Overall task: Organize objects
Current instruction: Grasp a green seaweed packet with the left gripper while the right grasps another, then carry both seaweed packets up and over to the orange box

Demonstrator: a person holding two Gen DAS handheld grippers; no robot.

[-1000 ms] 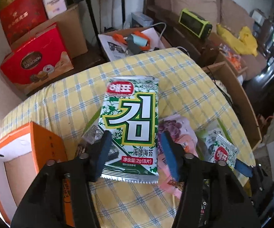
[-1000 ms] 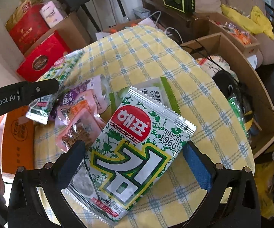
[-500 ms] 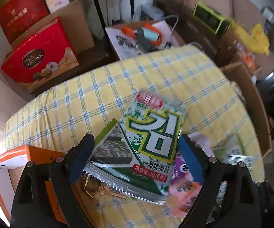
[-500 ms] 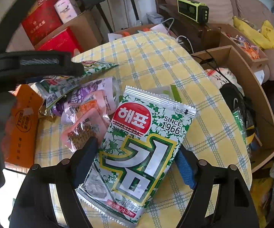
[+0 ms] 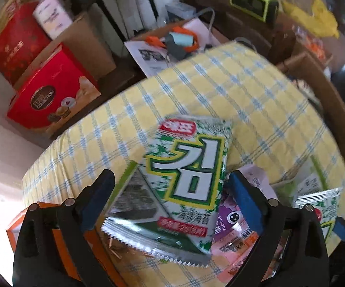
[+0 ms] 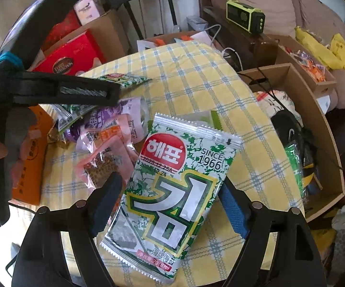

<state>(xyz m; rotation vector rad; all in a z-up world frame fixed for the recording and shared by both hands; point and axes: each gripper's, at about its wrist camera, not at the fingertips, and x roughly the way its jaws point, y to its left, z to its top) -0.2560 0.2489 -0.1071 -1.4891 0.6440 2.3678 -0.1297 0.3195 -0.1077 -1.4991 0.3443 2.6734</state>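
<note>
Right wrist view: yellow checked cloth (image 6: 196,71) covers a round table; cardboard boxes (image 6: 316,129) at 3 o'clock; right tongs (image 6: 170,203) clench a seaweed packet (image 6: 175,191), jaws easing apart; left tongs (image 5: 170,198) opening, released, another packet (image 5: 179,179) lying between them.

seaweed packet (image 6: 172,191) "SINCE 1966", "2025.12.25A"

seaweed packet (image 5: 186,179) on snack pile (image 5: 234,227).

Left gripper (image 5: 170,196) angled downward, jaws opening wide, right gripper (image 6: 170,201) angled downward, jaws opening slightly
</note>
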